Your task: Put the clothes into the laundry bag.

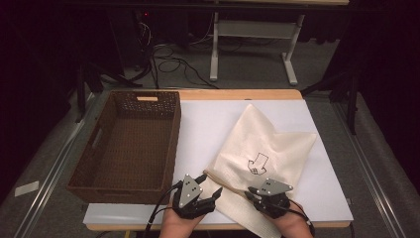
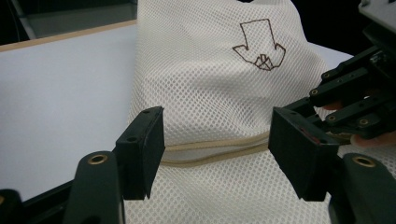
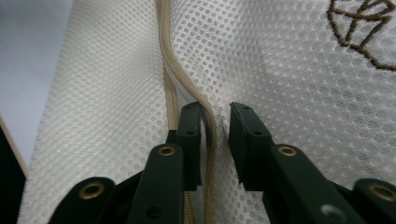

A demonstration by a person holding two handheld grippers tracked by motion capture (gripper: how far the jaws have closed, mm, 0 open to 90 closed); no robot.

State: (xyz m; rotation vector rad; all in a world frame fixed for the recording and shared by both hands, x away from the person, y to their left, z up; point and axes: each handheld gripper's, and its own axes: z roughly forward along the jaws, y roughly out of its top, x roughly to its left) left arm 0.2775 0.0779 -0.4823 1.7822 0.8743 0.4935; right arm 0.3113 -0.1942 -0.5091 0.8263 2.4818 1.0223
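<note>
Right gripper view: right tongs (image 3: 215,140) slightly parted astride zipper (image 3: 187,88) of mesh bag (image 1: 257,158) near worktop (image 1: 208,124) front edge; left tongs (image 2: 217,149) spread. Best pinch zipper squarely before pulling.

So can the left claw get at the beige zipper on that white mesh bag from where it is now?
Probably yes. The left claw stands open right over the beige zipper of the white mesh bag, with nothing between them; the right claw sits farther along the same zipper, off to the side.
</note>
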